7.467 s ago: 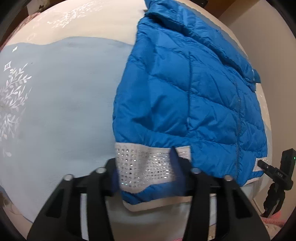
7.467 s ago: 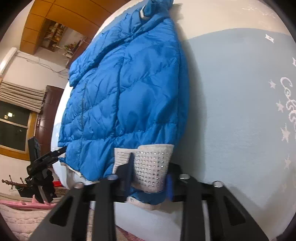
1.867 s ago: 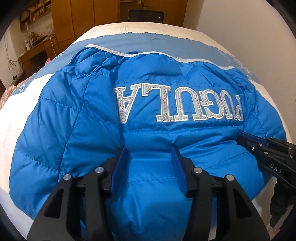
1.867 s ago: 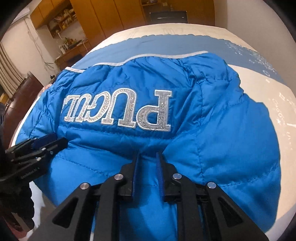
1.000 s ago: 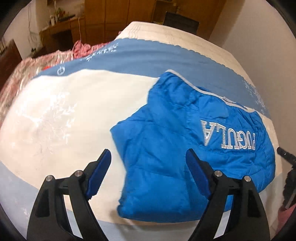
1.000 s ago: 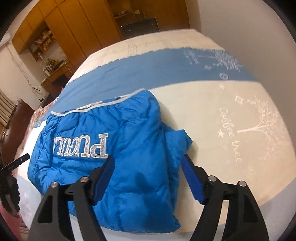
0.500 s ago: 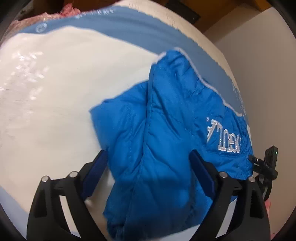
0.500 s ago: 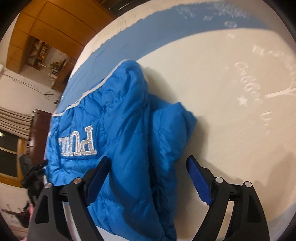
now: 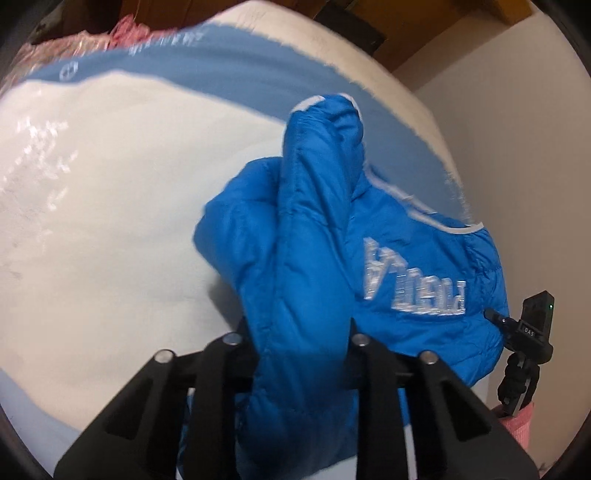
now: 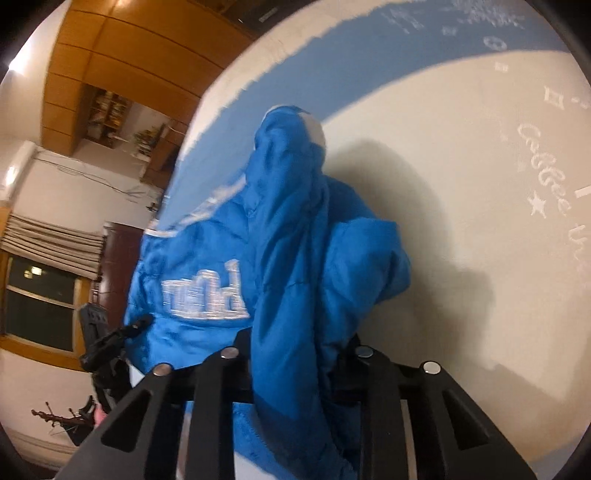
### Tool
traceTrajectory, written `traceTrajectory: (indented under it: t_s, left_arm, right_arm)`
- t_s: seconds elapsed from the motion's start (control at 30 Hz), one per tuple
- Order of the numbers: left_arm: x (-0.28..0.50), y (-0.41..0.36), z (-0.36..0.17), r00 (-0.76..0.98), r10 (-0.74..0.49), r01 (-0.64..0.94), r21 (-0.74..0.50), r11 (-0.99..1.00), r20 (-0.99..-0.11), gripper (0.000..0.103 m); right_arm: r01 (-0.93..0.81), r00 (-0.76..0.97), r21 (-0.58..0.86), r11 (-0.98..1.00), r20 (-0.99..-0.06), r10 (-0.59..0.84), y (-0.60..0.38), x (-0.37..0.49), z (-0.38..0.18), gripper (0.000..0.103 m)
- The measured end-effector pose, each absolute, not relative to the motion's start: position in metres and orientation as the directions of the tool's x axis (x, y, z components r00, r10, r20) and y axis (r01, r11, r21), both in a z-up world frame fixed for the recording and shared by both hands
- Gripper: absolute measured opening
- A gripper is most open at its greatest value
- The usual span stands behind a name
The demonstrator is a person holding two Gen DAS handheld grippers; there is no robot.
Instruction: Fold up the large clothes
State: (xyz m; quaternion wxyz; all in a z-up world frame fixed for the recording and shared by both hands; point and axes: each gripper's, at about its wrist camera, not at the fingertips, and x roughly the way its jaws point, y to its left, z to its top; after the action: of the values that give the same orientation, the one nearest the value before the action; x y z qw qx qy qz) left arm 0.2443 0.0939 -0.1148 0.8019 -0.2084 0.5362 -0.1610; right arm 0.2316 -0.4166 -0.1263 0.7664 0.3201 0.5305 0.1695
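A blue quilted puffer jacket [image 9: 317,258] with silver lettering lies folded on a bed with a cream and blue cover [image 9: 92,177]. My left gripper [image 9: 299,332] is shut on a thick fold at the jacket's left side, which bulges up between its jaws. My right gripper [image 10: 299,343] is shut on a thick fold at the jacket's [image 10: 288,258] right side. The fingertips of both grippers are hidden in the fabric. The right gripper's body [image 9: 532,328] shows at the right edge of the left wrist view, and the left gripper's body [image 10: 107,336] at the left of the right wrist view.
A pale wall [image 9: 517,166] runs along the bed's right side. Wooden cabinets [image 10: 122,55] and a dark window [image 10: 40,302] stand to the left. Pink bedding [image 9: 125,29] lies at the bed's far left corner. The cover [image 10: 480,221] spreads bare to the jacket's right.
Both grippers came down open over the jacket's two sides and closed on bunched fabric. The jacket's sides have risen into ridges between the jaws.
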Motion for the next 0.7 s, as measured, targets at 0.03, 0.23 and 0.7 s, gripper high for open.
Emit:
traceTrajectory:
  t_s: [0.03, 0.23, 0.7]
  left_arm:
    - [0.237, 0.091, -0.104, 0.384, -0.484, 0.048, -0.507, 0.861, -0.786, 0.017]
    - [0.189, 0.095, -0.055, 0.429, -0.498, 0.091, -0.513, 0.853, -0.753, 0.015]
    - [0.043, 0.131, -0.077, 0.355, -0.418, 0.069, -0.422, 0.904, -0.836, 0.019]
  right_arm:
    - [0.063, 0.387, 0.669, 0.741, -0.7, 0.6, -0.414, 0.226, -0.115, 0.023]
    - [-0.026, 0.423, 0.669, 0.743, -0.666, 0.615, -0.408, 0.18, -0.057, 0.022]
    - [-0.019, 0.336, 0.633, 0.774, -0.725, 0.602, -0.372, 0.044, -0.055, 0.022]
